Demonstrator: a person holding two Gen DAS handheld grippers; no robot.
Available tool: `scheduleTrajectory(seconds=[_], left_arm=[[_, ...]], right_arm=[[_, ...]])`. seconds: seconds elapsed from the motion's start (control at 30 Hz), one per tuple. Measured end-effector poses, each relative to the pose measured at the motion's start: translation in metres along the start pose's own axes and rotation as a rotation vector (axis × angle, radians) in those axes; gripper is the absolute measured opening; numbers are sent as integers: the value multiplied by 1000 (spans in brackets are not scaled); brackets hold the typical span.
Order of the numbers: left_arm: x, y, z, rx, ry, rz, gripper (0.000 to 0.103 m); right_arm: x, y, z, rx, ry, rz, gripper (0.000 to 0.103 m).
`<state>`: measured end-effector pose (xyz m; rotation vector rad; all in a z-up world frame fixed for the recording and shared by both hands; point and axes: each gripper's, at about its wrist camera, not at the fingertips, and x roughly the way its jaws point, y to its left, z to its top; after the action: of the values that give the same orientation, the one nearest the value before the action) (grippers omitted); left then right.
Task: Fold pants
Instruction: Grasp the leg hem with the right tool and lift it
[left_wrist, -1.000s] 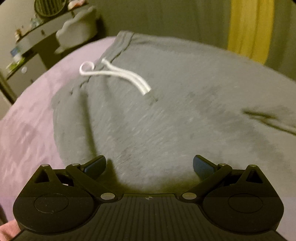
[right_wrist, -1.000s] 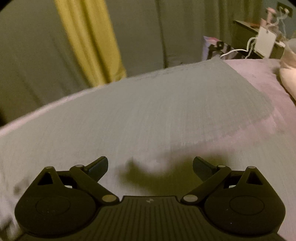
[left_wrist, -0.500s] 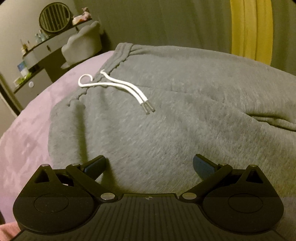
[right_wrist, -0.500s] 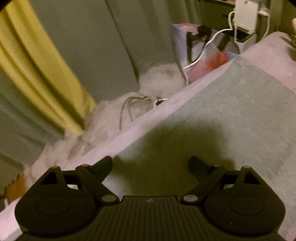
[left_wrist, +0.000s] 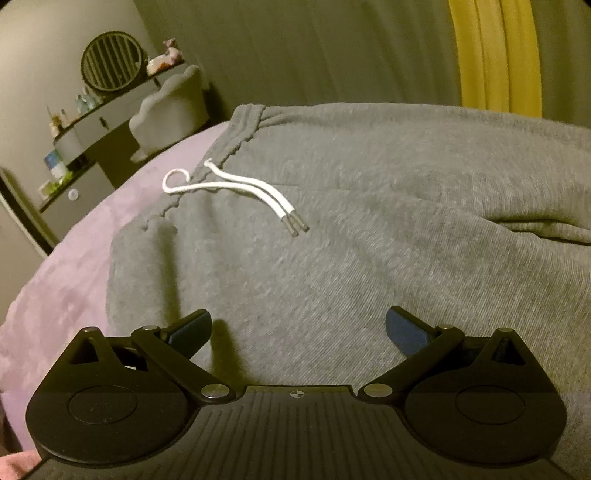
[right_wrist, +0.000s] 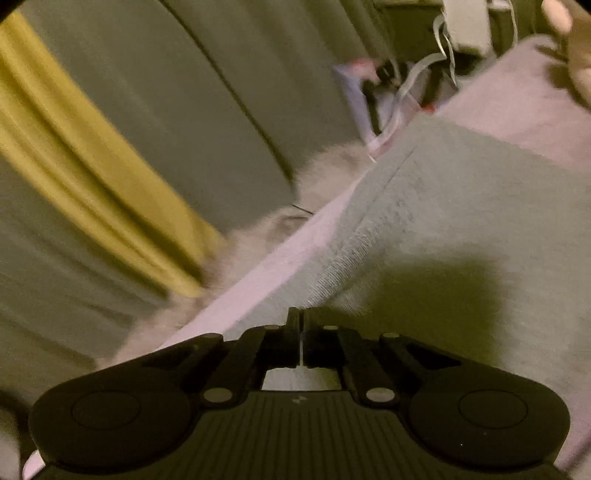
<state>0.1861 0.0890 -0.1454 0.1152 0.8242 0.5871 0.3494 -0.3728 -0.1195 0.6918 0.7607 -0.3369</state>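
Note:
Grey sweatpants (left_wrist: 351, 229) lie spread on a purple bed cover (left_wrist: 74, 258). The waistband is at the far left with a white drawstring (left_wrist: 236, 188) lying across it. My left gripper (left_wrist: 298, 328) is open and empty, low over the pants' near part. In the right wrist view the pants' leg (right_wrist: 461, 221) runs along the bed's edge. My right gripper (right_wrist: 300, 325) is shut on the hem edge of the pants at the near corner.
A dresser (left_wrist: 92, 125) with a round mirror and a grey chair (left_wrist: 170, 107) stand at the far left. Grey and yellow curtains (right_wrist: 92, 147) hang beyond the bed. A fluffy white rug (right_wrist: 325, 177) and a bag (right_wrist: 373, 99) with cables lie on the floor.
My right gripper has moved to the bed's edge and closed on the pants' hem. My left gripper stays open and has barely shifted.

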Motion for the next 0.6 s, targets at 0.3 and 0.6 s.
scheduleTrajectory(seconds=[0.3, 0.6], left_arm=[[-4, 3, -1, 6, 24, -14, 103], [-4, -3, -3, 34, 3, 10, 103]], right_arm=[[-110, -65, -102, -77, -1, 28, 0], [-75, -47, -73, -4, -59, -19, 30]])
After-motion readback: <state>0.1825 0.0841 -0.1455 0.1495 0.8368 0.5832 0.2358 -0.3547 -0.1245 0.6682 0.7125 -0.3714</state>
